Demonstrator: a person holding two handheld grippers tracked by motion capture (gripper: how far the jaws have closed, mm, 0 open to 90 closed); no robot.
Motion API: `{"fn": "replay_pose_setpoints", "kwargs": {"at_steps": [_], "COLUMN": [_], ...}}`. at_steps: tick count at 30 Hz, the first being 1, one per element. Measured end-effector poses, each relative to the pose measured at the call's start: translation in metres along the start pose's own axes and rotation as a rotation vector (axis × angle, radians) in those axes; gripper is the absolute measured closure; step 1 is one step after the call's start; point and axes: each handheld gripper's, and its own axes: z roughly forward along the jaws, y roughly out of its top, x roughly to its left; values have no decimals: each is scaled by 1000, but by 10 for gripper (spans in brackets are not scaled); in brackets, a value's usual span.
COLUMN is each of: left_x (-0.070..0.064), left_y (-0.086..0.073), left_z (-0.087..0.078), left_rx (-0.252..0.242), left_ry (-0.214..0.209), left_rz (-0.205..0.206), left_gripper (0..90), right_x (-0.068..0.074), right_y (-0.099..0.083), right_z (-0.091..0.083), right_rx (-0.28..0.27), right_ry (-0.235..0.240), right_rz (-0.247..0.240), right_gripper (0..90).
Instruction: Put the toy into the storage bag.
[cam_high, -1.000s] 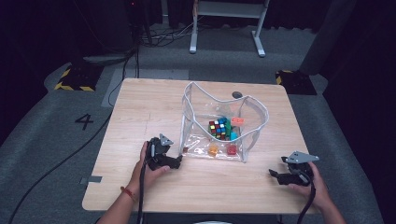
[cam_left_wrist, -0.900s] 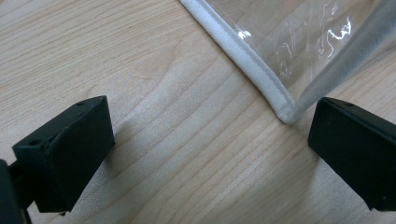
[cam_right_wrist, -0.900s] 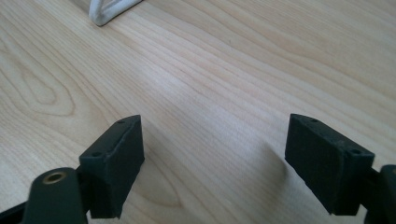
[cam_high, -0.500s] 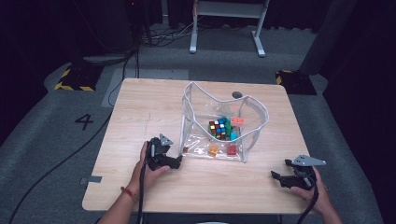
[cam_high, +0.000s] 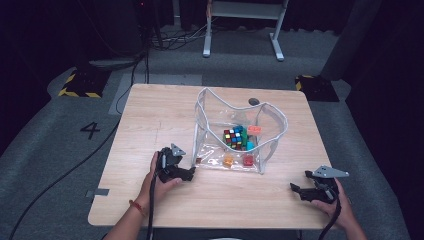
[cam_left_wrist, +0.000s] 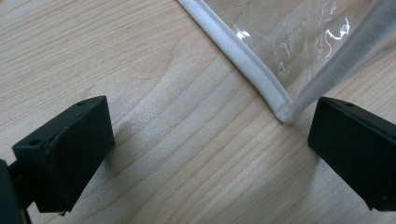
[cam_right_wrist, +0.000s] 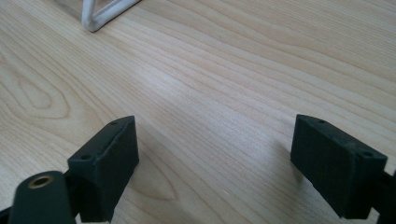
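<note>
In the high view we see a clear plastic bag (cam_high: 235, 132) with white piping standing open at the middle of the tabletop (cam_high: 150, 120), a colourful puzzle cube (cam_high: 233, 137) and a few small coloured blocks lying inside it. Our left tool (cam_high: 191, 172) sits at the lower left of the bag, its tip just beside the bag's near left corner. In the left gripper view that white-edged corner (cam_left_wrist: 284, 112) lies at the upper right of the frame, close to the right-hand jaw, and the two jaws are spread wide with bare wood between them, pinching nothing. Our right tool (cam_high: 296, 189) rests at the lower right of the high view, near the front edge of the tabletop and well apart from the bag. In the right gripper view its jaws are likewise spread over bare wood, with a corner of the bag's piping (cam_right_wrist: 95, 16) at the upper left of the frame.
</note>
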Motion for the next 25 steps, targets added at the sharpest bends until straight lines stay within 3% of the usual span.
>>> {"fn": "replay_pose_setpoints", "kwargs": {"at_steps": [25], "left_x": [0], "left_y": [0], "left_z": [0], "left_rx": [-2], "left_ry": [-2], "left_rz": [7], "left_gripper": [4], "right_x": [0], "right_y": [0], "right_z": [0], "right_rx": [3], "right_ry": [1], "right_rz": [2], "right_gripper": [153]}}
